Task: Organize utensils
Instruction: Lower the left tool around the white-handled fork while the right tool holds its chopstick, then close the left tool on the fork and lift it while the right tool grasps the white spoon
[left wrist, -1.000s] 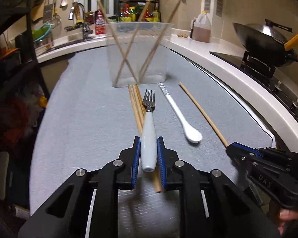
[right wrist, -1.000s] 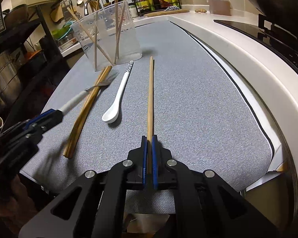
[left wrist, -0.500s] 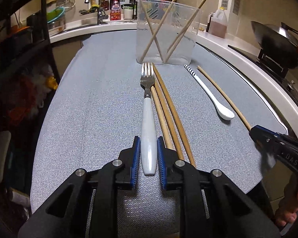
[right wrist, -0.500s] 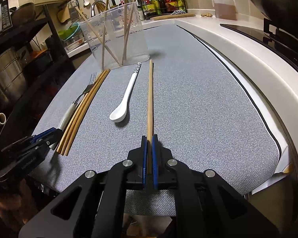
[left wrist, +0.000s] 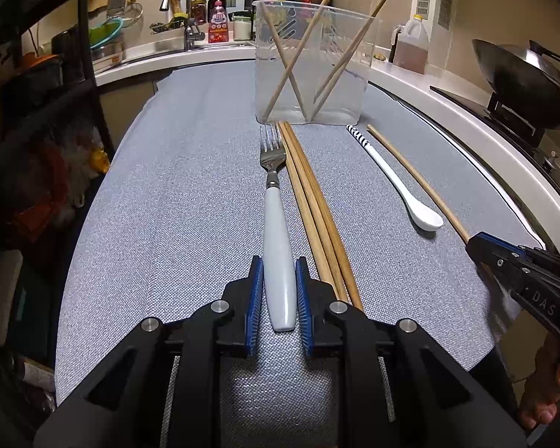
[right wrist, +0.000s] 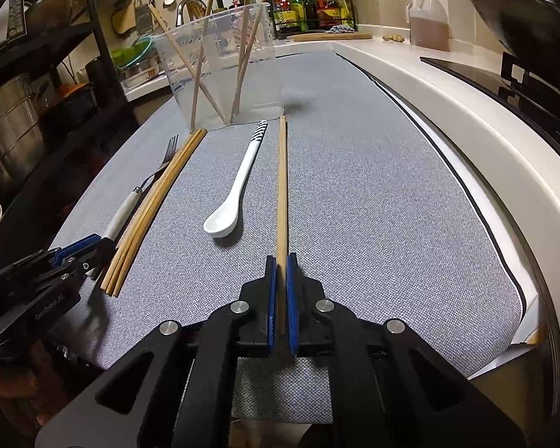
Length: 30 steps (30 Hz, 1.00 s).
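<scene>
A fork with a white handle (left wrist: pixel 276 224) lies along the grey mat (left wrist: pixel 168 205), tines toward a clear plastic container (left wrist: pixel 310 67) holding several chopsticks. My left gripper (left wrist: pixel 278 265) is shut on the handle's near end. Three loose chopsticks (left wrist: pixel 310 194) lie side by side just right of the fork. A white spoon (right wrist: pixel 239 183) with a striped handle lies between them and a single chopstick (right wrist: pixel 282 186). My right gripper (right wrist: pixel 281 261) is shut on that chopstick's near end, low over the mat. The left gripper (right wrist: pixel 82 250) shows at the left edge of the right wrist view.
A wok (left wrist: pixel 522 71) on a stove stands at the right beyond the white counter edge (right wrist: pixel 485 130). An oil jug (left wrist: pixel 410 48) and a spice rack (right wrist: pixel 310 3) stand at the back. A sink tap (left wrist: pixel 179 7) and a black shelf rack (left wrist: pixel 37 74) are on the left.
The left gripper came down and swung the fork off the three chopsticks; it now lies on the mat left of them. The right gripper kept still on its chopstick.
</scene>
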Available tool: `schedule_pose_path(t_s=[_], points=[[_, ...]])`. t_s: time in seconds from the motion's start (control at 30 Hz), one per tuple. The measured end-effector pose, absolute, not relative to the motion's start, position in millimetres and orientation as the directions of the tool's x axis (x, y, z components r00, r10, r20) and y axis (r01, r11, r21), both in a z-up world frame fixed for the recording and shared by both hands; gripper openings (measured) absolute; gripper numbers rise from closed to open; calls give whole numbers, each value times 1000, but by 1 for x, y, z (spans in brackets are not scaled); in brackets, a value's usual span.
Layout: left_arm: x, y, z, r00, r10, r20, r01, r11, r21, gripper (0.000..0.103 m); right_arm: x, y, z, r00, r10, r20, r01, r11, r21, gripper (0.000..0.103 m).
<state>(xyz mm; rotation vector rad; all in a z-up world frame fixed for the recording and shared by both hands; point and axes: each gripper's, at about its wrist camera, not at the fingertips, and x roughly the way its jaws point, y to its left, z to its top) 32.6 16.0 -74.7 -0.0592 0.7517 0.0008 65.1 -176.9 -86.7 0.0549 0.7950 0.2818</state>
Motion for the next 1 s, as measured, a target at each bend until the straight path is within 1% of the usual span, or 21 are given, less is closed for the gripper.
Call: schedule_pose_path(t_s=[0.17,0.27,0.43,0.6,0.87,1.0], points=[[34,14,-75,728,-5,-685,-23,999,-33,18,65,-173,-87,672,257,-695,-235,963,129,6],[34,15,-73,725,-13,-689,-24,999,-44,17,66,-174,-85,663,261,-701,-229,963,141,5],[27,16,-64,742,-16,-671,-21,999,-47,17,58,-176,-70,683,258,-683,-229,964,136,5],[17,18,-52,769,-10,-639,-21,999,-40,17,48,-180,-50,713,254,-653,-230,965,125,5],[5,19,-25,833,16,-553,-23,1000,-6,17,38,-192,-7,779,249,-575,-234,967,102,5],[4,20,-14,851,18,-525,-22,1000,-1,17,39,-197,9,801,247,-546,-237,967,90,5]])
